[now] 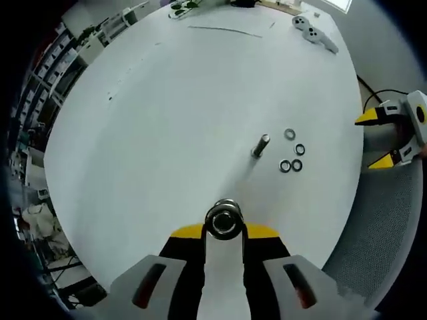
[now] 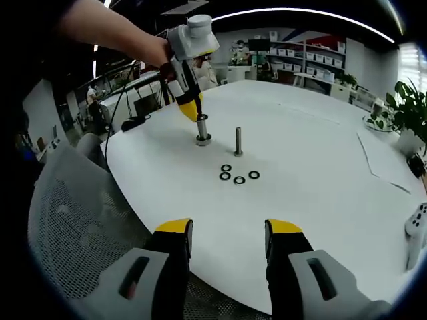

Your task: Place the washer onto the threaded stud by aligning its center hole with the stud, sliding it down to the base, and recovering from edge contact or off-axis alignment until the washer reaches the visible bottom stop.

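A slim threaded stud [image 1: 260,145] [image 2: 237,141] stands upright on the round white table [image 1: 167,120] [image 2: 313,180]. Several dark washers [image 1: 293,157] [image 2: 238,176] lie flat beside it, none on the stud. My left gripper [image 1: 225,232] [image 2: 189,107] is shut on a second, shorter metal stud [image 1: 223,220] [image 2: 202,130], which stands on the table a little to one side of the slim one. My right gripper [image 2: 230,232] [image 1: 377,140] is open and holds nothing. It hovers at the table's edge, short of the washers.
A white game controller [image 1: 313,30] [image 2: 417,233] lies at the far side of the table. A grey mesh chair [image 2: 73,220] [image 1: 383,227] stands against the table edge under my right gripper. A potted plant [image 2: 407,113] and a paper sheet [image 2: 383,157] sit nearby.
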